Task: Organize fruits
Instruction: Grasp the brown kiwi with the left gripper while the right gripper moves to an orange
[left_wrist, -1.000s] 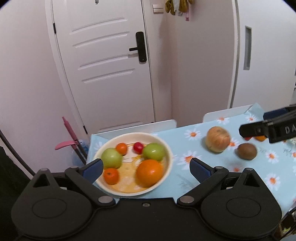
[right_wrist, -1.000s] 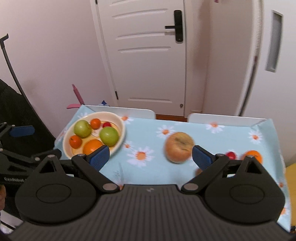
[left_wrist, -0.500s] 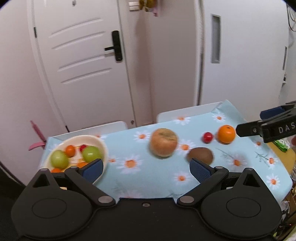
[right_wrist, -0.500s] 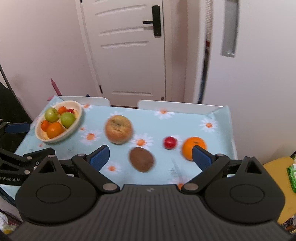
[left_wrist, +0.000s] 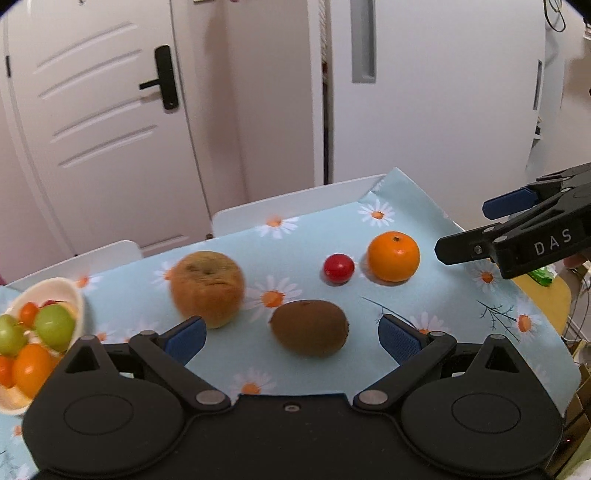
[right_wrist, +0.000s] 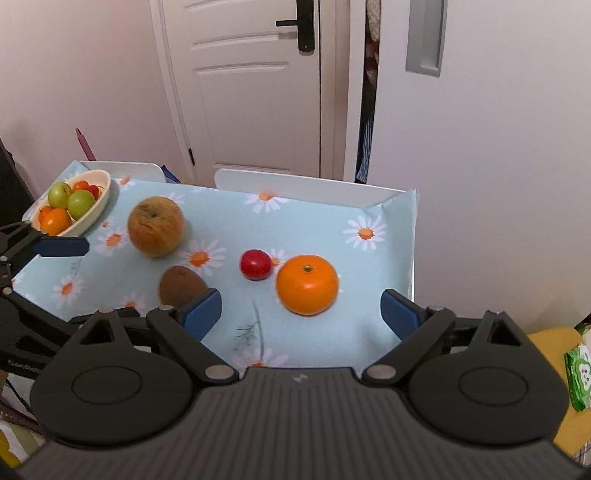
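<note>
A brown kiwi (left_wrist: 308, 327) lies on the daisy tablecloth (left_wrist: 317, 229) just beyond my open, empty left gripper (left_wrist: 291, 338). A large brownish apple (left_wrist: 207, 288) sits to its left. A small red fruit (left_wrist: 338, 268) and an orange (left_wrist: 393, 256) lie further right. A cream bowl (left_wrist: 72, 295) with several fruits stands at the far left. In the right wrist view my open, empty right gripper (right_wrist: 301, 312) hovers just before the orange (right_wrist: 307, 284), with the red fruit (right_wrist: 255, 264), kiwi (right_wrist: 181, 285), apple (right_wrist: 155, 231) and bowl (right_wrist: 96, 206) to its left.
White chair backs (right_wrist: 306, 188) stand behind the table's far edge, before a white door (right_wrist: 255, 85). A wall runs close along the table's right edge (right_wrist: 413, 243). A yellow stool (right_wrist: 554, 354) with a green packet (right_wrist: 580, 373) stands at the right.
Both grippers have swung right along the table. The bowl has slid to the left edge of both views; the kiwi, red fruit and orange have come nearer. Both stay open.
</note>
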